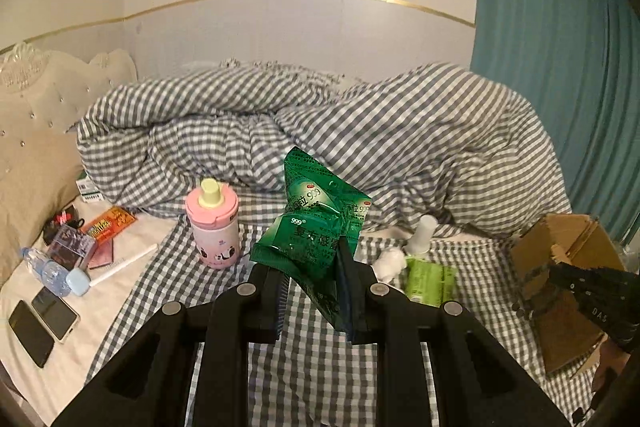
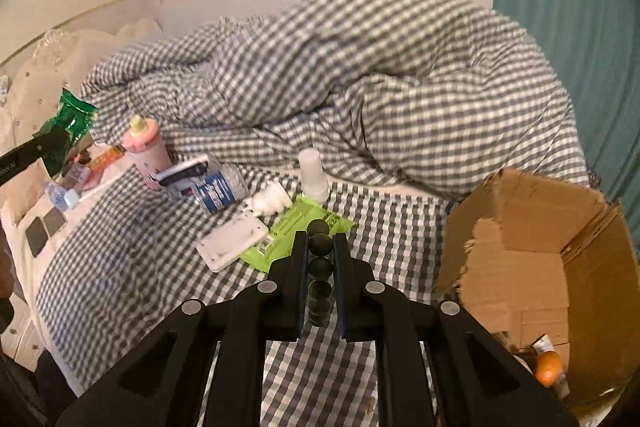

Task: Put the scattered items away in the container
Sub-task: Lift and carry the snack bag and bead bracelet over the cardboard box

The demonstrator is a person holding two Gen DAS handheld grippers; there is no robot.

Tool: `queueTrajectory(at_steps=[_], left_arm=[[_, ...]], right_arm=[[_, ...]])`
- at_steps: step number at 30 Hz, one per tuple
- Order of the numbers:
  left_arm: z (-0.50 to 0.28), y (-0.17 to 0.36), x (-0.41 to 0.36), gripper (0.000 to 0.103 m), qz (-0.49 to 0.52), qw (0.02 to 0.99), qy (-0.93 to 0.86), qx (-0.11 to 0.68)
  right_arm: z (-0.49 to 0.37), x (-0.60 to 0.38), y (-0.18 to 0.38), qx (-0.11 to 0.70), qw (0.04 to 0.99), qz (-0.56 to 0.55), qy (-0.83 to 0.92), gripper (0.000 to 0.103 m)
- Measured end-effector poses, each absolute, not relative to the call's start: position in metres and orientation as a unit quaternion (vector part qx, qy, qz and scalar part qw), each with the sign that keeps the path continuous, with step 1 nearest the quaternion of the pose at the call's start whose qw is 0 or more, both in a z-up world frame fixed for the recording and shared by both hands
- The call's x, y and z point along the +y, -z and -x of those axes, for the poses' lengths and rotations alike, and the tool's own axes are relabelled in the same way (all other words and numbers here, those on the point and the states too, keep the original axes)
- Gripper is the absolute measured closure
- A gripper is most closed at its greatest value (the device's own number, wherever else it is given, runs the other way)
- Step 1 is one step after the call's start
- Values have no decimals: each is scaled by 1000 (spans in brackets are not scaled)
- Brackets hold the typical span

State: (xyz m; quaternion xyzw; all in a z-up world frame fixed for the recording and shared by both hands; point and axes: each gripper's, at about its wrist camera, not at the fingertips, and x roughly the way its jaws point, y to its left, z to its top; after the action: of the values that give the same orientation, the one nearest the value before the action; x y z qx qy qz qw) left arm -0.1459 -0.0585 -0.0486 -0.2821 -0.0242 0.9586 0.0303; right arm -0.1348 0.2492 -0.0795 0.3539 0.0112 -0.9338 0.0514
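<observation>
Half-hidden orange (image 2: 549,367) low inside cardboard box (image 2: 532,227)

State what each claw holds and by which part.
Left claw: green sachets, pinched at their lower edge. Right claw: a clear tube of dark balls, gripped along its sides.

bare checked sheet (image 2: 132,267) nearside, cardboard box (image 2: 520,227) open-topped, duvet (image 2: 360,87) heaped behind

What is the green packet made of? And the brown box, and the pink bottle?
Green packet: likely plastic or foil film, since it is shiny and crinkled. Brown box: matte corrugated cardboard, with torn, ragged edges. Pink bottle: looks like smooth plastic with a soft sheen, though I cannot be sure.
</observation>
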Motion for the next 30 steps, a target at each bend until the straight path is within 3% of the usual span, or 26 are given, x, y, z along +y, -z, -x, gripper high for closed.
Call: queueTrajectory(at_steps=[30], left_arm=[[21,-49,11,82,184,80,-980,-3]], right_arm=[[-7,267,-38,20,30,-228,973,92]])
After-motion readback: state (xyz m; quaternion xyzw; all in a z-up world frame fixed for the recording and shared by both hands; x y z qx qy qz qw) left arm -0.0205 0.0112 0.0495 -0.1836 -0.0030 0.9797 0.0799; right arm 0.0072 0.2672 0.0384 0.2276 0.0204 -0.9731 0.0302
